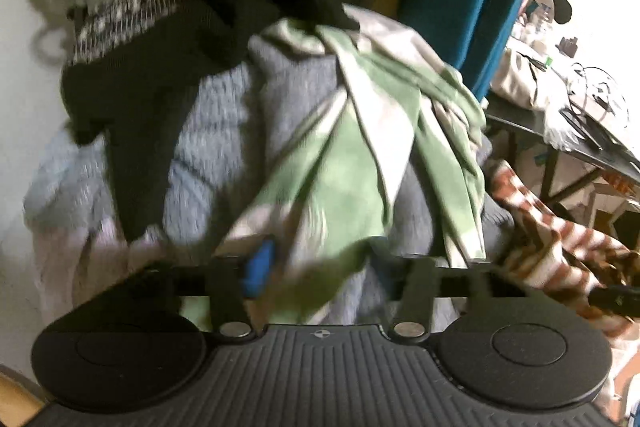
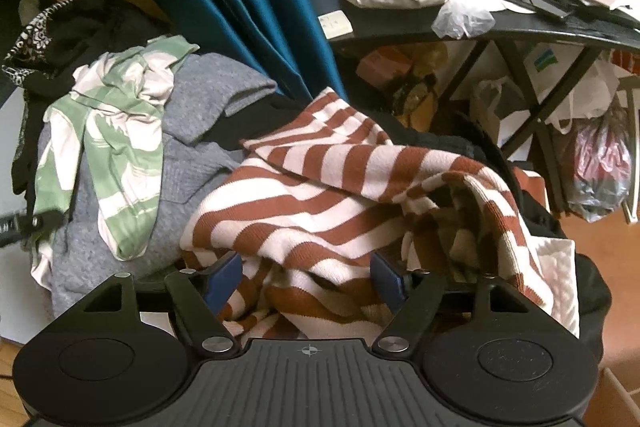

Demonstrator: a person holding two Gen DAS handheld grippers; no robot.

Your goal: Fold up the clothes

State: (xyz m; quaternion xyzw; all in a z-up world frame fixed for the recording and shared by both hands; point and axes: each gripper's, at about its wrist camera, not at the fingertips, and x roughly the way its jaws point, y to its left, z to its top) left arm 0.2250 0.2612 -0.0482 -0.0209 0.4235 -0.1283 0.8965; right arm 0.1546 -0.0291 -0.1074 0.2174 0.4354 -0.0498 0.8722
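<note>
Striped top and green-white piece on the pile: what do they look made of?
The striped top looks like a ribbed knit, matte: fine ridges run across its rust and cream bands. The green-white piece looks like a thin, smooth woven or jersey fabric: it falls in narrow, sharp folds over the grey knit. The fibre of either can't be told.
</note>
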